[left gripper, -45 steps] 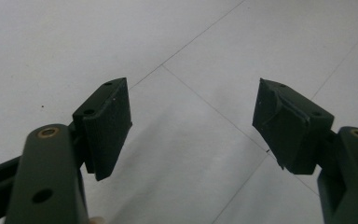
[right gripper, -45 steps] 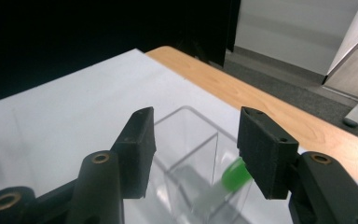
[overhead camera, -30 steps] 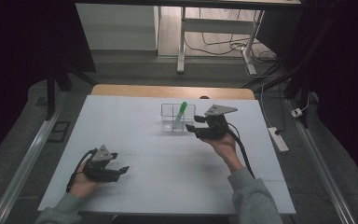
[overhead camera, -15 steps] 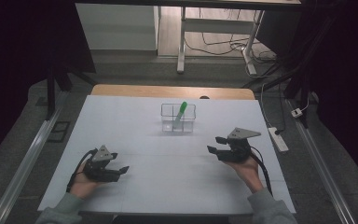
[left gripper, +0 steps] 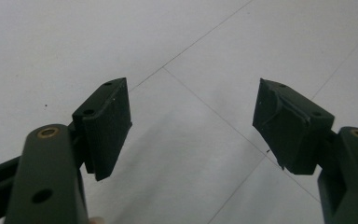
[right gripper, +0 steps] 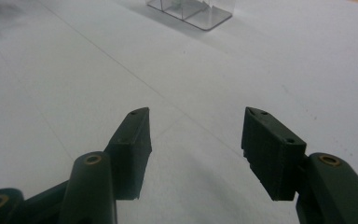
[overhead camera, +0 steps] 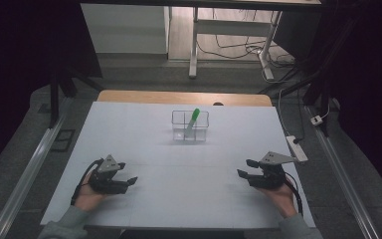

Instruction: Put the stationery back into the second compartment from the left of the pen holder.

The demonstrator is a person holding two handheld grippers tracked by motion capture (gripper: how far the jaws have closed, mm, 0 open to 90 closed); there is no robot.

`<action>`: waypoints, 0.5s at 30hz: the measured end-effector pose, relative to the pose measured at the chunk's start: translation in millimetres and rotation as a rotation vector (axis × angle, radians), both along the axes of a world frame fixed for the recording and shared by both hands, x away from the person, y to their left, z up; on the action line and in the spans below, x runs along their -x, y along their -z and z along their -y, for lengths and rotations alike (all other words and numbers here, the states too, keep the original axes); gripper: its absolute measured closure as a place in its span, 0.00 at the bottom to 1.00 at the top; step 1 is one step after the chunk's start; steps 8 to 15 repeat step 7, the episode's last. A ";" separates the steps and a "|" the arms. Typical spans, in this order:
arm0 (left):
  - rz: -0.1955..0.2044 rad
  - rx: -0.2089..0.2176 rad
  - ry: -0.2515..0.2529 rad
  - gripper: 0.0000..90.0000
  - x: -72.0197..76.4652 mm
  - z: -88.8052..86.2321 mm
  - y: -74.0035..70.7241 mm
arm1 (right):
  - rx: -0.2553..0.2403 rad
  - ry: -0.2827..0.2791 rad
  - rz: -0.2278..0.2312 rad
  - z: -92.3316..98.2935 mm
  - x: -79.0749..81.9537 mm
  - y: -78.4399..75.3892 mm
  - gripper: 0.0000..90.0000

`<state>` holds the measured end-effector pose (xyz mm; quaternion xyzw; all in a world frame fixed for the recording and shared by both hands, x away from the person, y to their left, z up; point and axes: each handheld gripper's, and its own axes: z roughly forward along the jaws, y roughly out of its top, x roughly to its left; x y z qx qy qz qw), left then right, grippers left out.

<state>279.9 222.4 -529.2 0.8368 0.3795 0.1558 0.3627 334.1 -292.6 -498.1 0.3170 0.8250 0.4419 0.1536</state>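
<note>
On the white bench (overhead camera: 179, 199), the left gripper (overhead camera: 129, 181) rests at about 8 o'clock in the person's left hand (overhead camera: 87, 196), jaws spread wide and empty. The right gripper (overhead camera: 243, 169) sits at 4 o'clock, likewise wide and empty. A clear organiser (overhead camera: 190, 126) holding a tilted green marker (overhead camera: 193, 119) stands toward 12 o'clock.

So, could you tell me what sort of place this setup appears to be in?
Probably a lab or recording workspace: a white-covered table holding a clear organiser, cables on the floor, and a power strip beside the table.
</note>
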 end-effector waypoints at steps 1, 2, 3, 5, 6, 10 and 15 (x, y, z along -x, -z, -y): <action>0.001 0.001 -0.001 0.30 0.0 0.0 -0.1 | 0.010 0.003 -0.003 1.7 0.4 0.7 0.46; 0.001 0.001 -0.001 0.30 0.0 0.0 -0.1 | 0.010 0.003 -0.003 1.7 0.4 0.7 0.46; 0.001 0.001 -0.001 0.30 0.0 0.0 -0.1 | 0.007 0.005 -0.001 1.9 0.1 0.6 0.46; 0.000 0.001 -0.001 0.30 -0.1 0.1 0.0 | -0.001 0.008 0.006 1.7 -0.3 -0.4 0.46; 0.000 0.001 0.000 0.30 0.0 0.1 0.0 | 0.005 0.006 0.006 1.6 -0.2 -1.4 0.46; 0.000 0.001 0.000 0.30 0.0 0.1 0.0 | 0.004 0.006 0.010 1.1 0.0 -1.6 0.46; 0.000 0.001 0.000 0.30 0.0 0.1 0.0 | 0.004 0.006 0.010 1.1 0.0 -1.6 0.46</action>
